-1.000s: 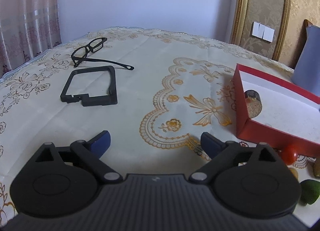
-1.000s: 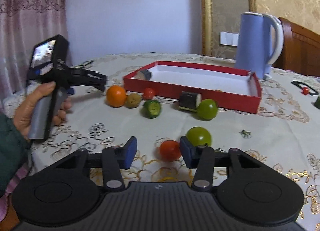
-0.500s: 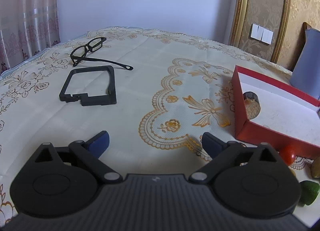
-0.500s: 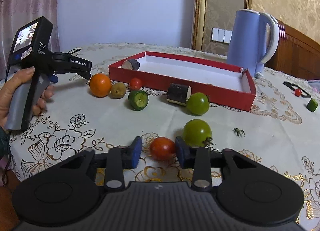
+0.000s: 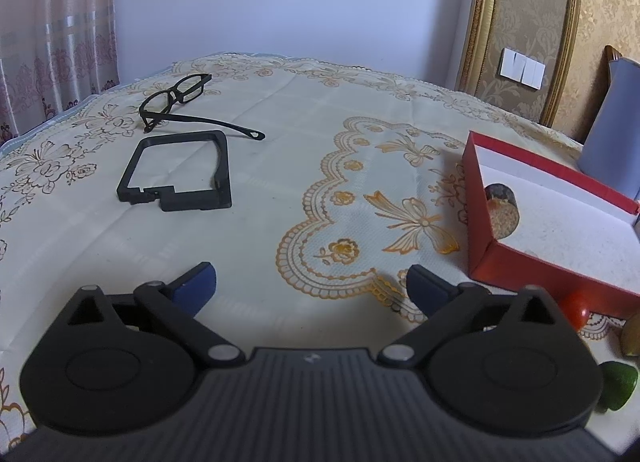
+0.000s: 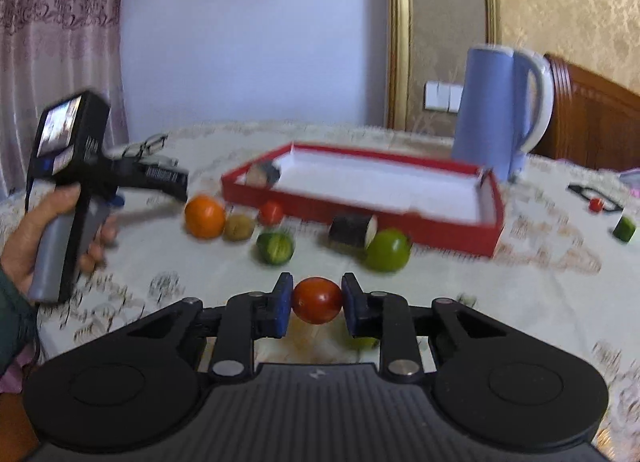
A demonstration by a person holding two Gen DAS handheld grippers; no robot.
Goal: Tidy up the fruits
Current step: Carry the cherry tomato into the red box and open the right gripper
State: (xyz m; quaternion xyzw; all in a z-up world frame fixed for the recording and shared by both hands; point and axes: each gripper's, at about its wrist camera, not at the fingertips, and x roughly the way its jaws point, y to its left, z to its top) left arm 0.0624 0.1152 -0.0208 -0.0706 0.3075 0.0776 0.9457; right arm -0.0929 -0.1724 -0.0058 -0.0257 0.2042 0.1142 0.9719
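Observation:
My right gripper (image 6: 316, 302) is shut on a red tomato (image 6: 317, 300) and holds it above the table. A red box (image 6: 404, 211) with a white floor lies beyond, with one dark round fruit piece (image 6: 264, 174) in its left corner. In front of the box lie an orange (image 6: 205, 216), a brownish fruit (image 6: 238, 227), a small red tomato (image 6: 271, 212), a cut green fruit (image 6: 275, 247), a dark cylinder piece (image 6: 352, 231) and a green tomato (image 6: 387, 249). My left gripper (image 5: 310, 288) is open and empty over the tablecloth, left of the box (image 5: 520, 266).
A blue kettle (image 6: 496, 110) stands behind the box. Black glasses (image 5: 176, 96) and a black frame (image 5: 180, 170) lie at the far left. A small red item (image 6: 596, 204) and a green piece (image 6: 625, 228) lie at the right. The left hand-held gripper (image 6: 76, 182) shows at left.
My right gripper has closed on the red tomato and lifted it off the table. The left gripper has barely moved.

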